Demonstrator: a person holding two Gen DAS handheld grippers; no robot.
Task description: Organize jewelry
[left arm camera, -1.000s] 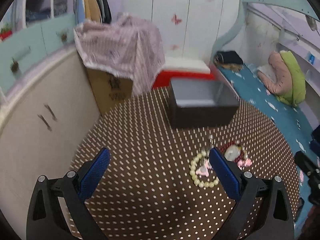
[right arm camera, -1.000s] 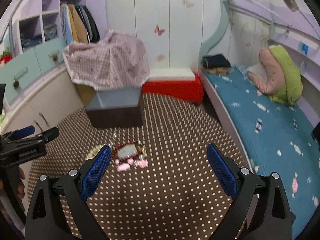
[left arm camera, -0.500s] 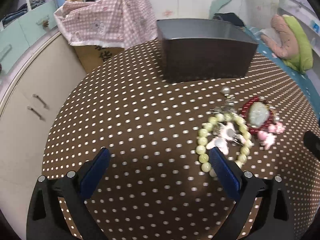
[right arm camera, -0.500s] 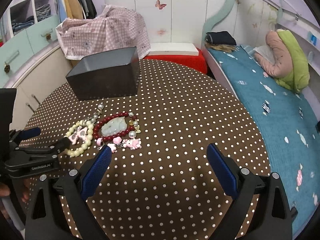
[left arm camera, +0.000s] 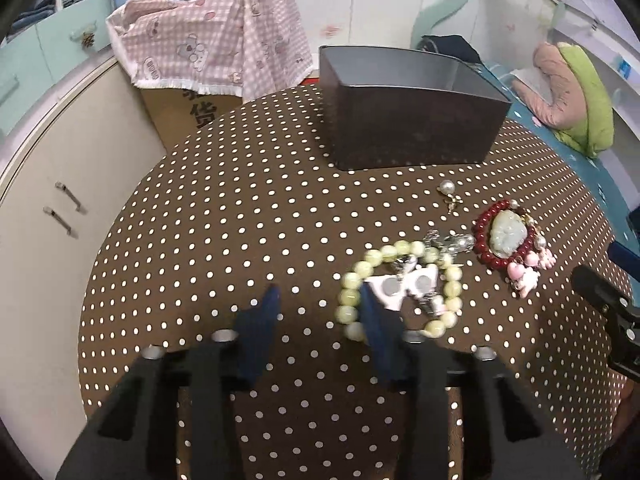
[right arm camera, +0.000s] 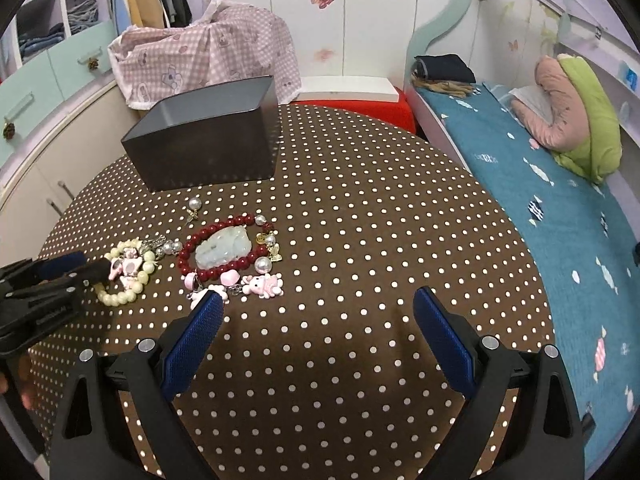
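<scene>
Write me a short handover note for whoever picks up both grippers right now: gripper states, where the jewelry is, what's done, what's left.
Left gripper: jaws closing beside the pale green bead bracelet; its right finger lies over the bracelet's near-left beads, nothing clamped yet.
Right gripper: open, empty, hovering near the red bead bracelet.
All jewelry lies on the dotted tablecloth: both bracelets, pink charms, pearl earring.
Dark box stands behind them; its inside is hidden.
Done: nothing visibly. Left: every piece.

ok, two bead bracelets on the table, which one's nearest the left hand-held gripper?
The pale green bead bracelet: the left hand-held gripper, jaws closing, has one fingertip right at its beads. The dark red bracelet around the jade piece lies farther off.
</scene>
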